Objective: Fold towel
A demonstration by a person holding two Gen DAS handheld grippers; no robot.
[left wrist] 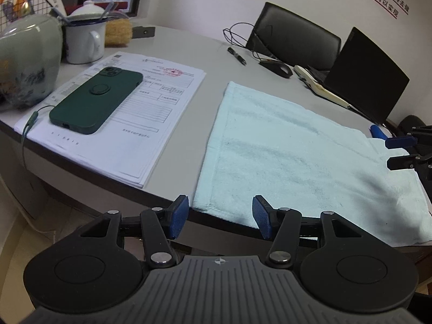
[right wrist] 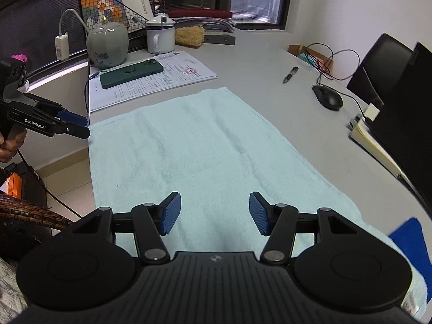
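From the left wrist cam, the light blue towel (left wrist: 283, 148) is lying flat on the grey desk (left wrist: 194, 54), right next to a stack of papers (left wrist: 129, 124) with a green phone (left wrist: 97, 100) on top. The left gripper (left wrist: 220, 217) hangs at the towel's near corner, fingers apart, nothing between them.

Right wrist cam: the right gripper (right wrist: 214, 213) is over the towel's near end, fingers also apart and empty. There's a mouse (right wrist: 328, 97) further back.
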